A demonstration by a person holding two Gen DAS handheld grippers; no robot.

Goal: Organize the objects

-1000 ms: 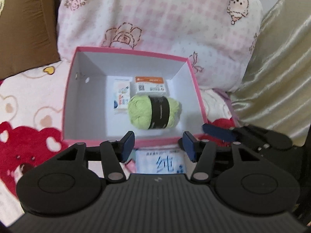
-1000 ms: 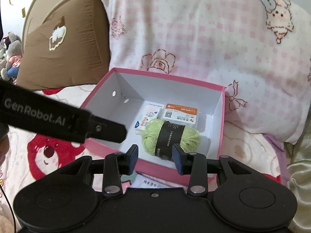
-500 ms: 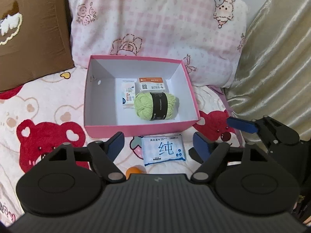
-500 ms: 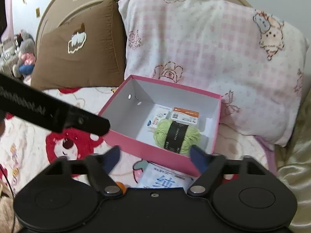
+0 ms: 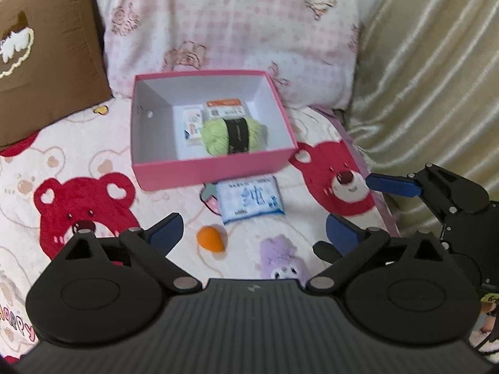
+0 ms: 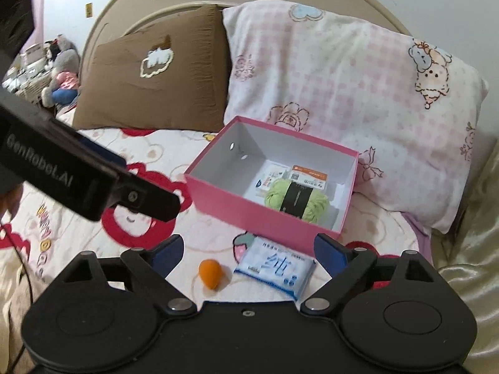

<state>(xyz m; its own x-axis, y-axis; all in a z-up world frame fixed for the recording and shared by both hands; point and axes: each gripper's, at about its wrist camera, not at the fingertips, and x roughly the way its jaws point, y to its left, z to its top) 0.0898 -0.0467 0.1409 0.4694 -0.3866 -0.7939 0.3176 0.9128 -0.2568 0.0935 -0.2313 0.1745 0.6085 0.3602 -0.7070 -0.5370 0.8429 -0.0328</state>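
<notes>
On the far left a brown pillow (image 6: 156, 84) leans against the headboard, out of the way of the sorting, and the bear-print blanket (image 5: 62, 162) serves as the work surface. The left gripper (image 5: 254, 232) hangs above that blanket with its jaws opening wide and nothing between them, so it is free to take something. Just ahead of it lies a small orange egg-shaped thing (image 5: 211, 238), loose on the blanket and apart from everything else, likely one of the pieces yet to be put away. Further back sits the pink box (image 5: 215, 168), open-topped and pushed up against the pink checked pillow (image 5: 230, 28), which probably steadies it. Inside, a ball of green yarn (image 5: 232, 137) lies at the front of the box floor, with a small white carton (image 5: 191, 123) to its left and an orange-topped packet (image 5: 226, 109) behind, packed close so the left part of the floor is free. Just outside the box's front wall lies a blue-and-white tissue pack (image 5: 251, 199), and nearer the camera a purple plush toy (image 5: 280, 260), both seemingly waiting their turn. The right gripper (image 6: 249, 254) has its jaws spread and empty, over the orange thing and the tissue pack. On the far right a gold curtain (image 5: 436, 62) hangs.
</notes>
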